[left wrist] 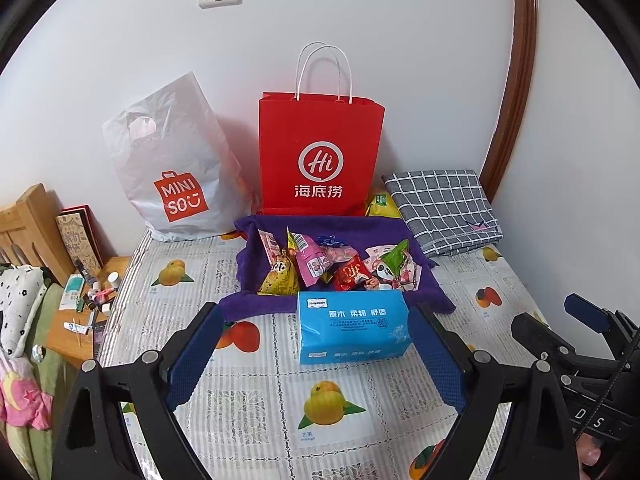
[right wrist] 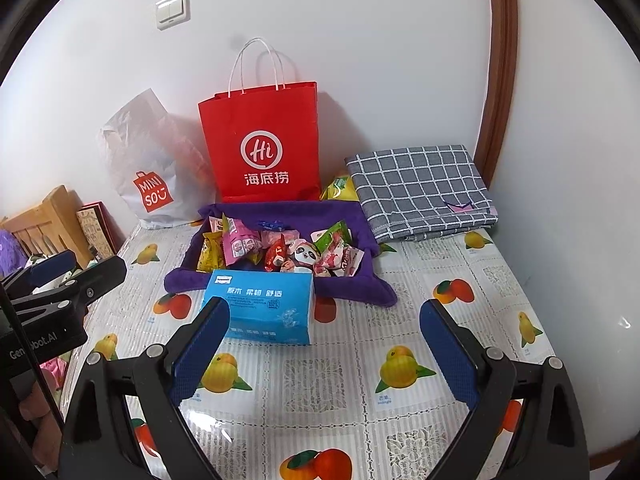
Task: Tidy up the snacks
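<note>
Left wrist view: at far left a white plastic bag (left wrist: 176, 168) is leaned on the wall, then a red paper bag (left wrist: 320, 156) is stood upright, and a folded checked cloth (left wrist: 444, 208) is laid at right. Between them, nearer, the snacks (left wrist: 336, 264) are heaped in a purple cloth tray (left wrist: 248, 248), with a blue tissue pack (left wrist: 352, 328) touching its near edge. The left gripper (left wrist: 316, 356) is held with fingers wide apart around the pack, gripping nothing; the right gripper (right wrist: 324, 360) is likewise spread and empty above the tablecloth (right wrist: 312, 384).

Whether the heap is already sorted cannot be settled. If a packet is to be lifted, one loose wrapper edge should be pinched lightly, and the tissue pack cleared from above.
</note>
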The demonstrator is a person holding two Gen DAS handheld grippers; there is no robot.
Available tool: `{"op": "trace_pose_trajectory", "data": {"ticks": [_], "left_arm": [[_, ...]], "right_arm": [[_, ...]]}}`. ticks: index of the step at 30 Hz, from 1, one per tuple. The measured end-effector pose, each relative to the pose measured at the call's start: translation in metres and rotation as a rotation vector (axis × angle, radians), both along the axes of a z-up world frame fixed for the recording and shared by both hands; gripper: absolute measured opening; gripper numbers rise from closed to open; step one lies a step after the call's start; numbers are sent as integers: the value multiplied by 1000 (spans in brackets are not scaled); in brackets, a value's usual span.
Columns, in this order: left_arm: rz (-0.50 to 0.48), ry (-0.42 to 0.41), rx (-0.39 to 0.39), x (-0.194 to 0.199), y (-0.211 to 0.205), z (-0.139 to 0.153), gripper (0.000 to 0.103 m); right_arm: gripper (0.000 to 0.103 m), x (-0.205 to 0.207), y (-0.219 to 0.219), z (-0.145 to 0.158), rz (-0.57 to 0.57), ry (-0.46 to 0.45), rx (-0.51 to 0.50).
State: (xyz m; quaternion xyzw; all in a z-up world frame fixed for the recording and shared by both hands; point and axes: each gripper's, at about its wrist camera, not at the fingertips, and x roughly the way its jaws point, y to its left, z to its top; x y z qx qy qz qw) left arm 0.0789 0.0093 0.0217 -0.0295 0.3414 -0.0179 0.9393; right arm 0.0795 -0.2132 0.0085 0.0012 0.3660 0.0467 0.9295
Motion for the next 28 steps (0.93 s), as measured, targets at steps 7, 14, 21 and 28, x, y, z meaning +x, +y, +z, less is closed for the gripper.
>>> {"op": "trace_pose_trajectory", "data": {"ticks": [7, 14, 21, 28], "left_arm": [[-1, 4, 4, -2, -1, -1, 93], [2, 7, 2, -2, 0, -2, 93], [4, 5, 2, -4, 2, -2, 93], [6, -3, 10, -4, 2, -1, 93]], "right_arm": [[95, 0, 1, 0, 3, -3, 1], [95, 0, 1, 0, 6, -3, -4], [95, 0, 2, -1, 9, -1, -1], [95, -1, 4, -2, 9, -2, -1]]}}
